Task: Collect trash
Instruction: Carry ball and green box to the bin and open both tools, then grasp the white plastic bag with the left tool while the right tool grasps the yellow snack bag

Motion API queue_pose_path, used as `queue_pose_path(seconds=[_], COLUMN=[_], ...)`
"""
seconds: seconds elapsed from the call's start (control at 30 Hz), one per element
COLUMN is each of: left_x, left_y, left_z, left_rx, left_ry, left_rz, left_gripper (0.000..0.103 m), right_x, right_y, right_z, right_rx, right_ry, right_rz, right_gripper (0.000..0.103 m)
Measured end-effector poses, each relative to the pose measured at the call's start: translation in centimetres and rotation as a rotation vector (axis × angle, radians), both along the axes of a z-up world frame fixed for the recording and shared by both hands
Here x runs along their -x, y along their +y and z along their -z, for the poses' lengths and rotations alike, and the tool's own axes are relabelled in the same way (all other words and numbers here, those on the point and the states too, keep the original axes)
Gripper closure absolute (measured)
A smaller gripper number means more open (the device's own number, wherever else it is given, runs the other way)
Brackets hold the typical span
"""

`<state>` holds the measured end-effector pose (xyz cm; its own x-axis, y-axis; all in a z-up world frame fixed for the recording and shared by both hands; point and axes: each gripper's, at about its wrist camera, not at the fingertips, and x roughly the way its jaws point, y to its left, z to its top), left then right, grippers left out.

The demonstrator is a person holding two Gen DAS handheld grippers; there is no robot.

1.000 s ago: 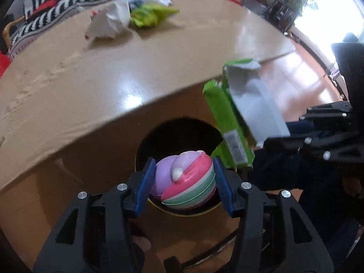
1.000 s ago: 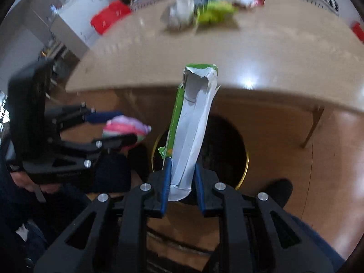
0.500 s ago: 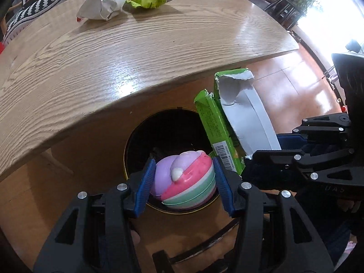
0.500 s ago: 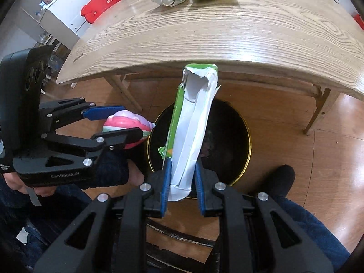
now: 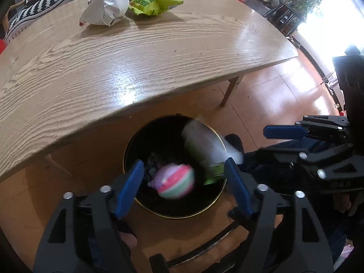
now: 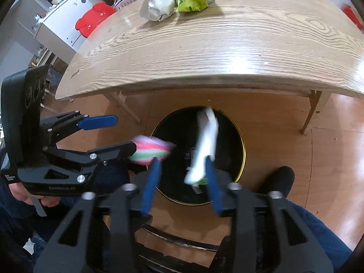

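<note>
Both grippers hang open over a black trash bin with a gold rim on the floor in front of the table. My left gripper is open; a pink, purple and green striped ball is blurred, falling free between its fingers above the bin. My right gripper is open; a green and white torn carton is blurred, dropping into the bin.
A wooden table stands behind the bin. At its far edge lie a crumpled white paper and a yellow-green snack bag. A table leg stands right of the bin. My shoe is beside it.
Both grippers have opened. The striped ball and the green carton have left the fingers and are falling toward the bin. Both cameras have risen, showing more of the table.
</note>
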<state>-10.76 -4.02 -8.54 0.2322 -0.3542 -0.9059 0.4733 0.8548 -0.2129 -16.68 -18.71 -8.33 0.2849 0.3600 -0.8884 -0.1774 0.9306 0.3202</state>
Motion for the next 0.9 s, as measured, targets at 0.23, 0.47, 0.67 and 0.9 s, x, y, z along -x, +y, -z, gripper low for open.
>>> queue_pose_path(seconds=[0.23,0.47,0.67,0.9], left_x=[0.2,-0.2,-1.1,-5.4], left_y=[-0.2,0.0,0.8,1.7], left_z=[-0.2,-0.6,-2.7,-7.5], left_rx=[-0.010,-0.001,0.009,-0.024], left_ry=[-0.014,-0.030,-0.103,-0.277], left_rz=[-0.008,-0.028,-0.057,-0.110], left_gripper=[0.019,0.019,0.019,0.012], right_x=[0.0,-0.1,-1.2,-6.9], right_y=[0.0,-0.2,-1.7,-3.7], right_z=[-0.3,-0.7,-2.7,-8.2], right_rx=[-0.009,-0.022,-0.124,-0.210], right_ry=[-0.013,-0.023,-0.056,-0.164], right_rz=[0.007,0.021,0.083,0.181], right_gripper=[0.037,0.036,0.032,0.027])
